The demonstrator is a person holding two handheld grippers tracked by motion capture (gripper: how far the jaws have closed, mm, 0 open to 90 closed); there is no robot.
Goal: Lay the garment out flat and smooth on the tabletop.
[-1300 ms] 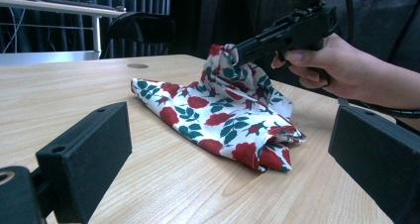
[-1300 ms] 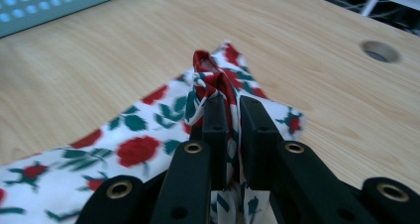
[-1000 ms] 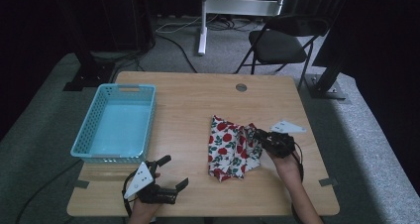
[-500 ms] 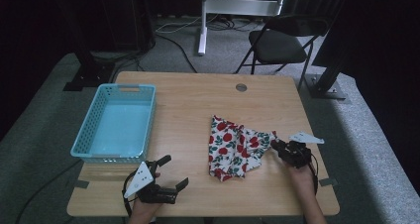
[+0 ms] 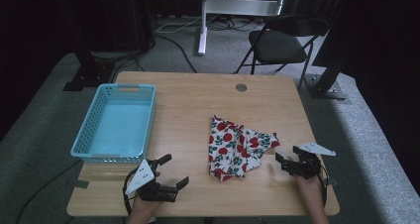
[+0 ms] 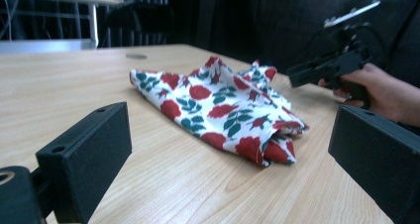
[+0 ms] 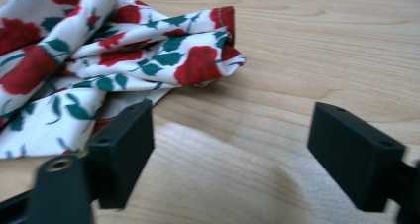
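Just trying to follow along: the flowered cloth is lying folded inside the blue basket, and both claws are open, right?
Not quite. The flowered cloth lies folded on the table, right of the blue basket, as the high view shows. Both the left claw and the right claw are open.

- One floral cloth (image 5: 236,149), white with red roses and green leaves, crumpled on the bench (image 5: 198,100).
- One light blue plastic basket (image 5: 118,124) on the bench.
- Two hand-held grippers: the left gripper (image 5: 166,173) and the right gripper (image 5: 288,158), each with two black fingers.
- One wooden bench.
- One black folding chair (image 5: 280,43) beyond the bench.
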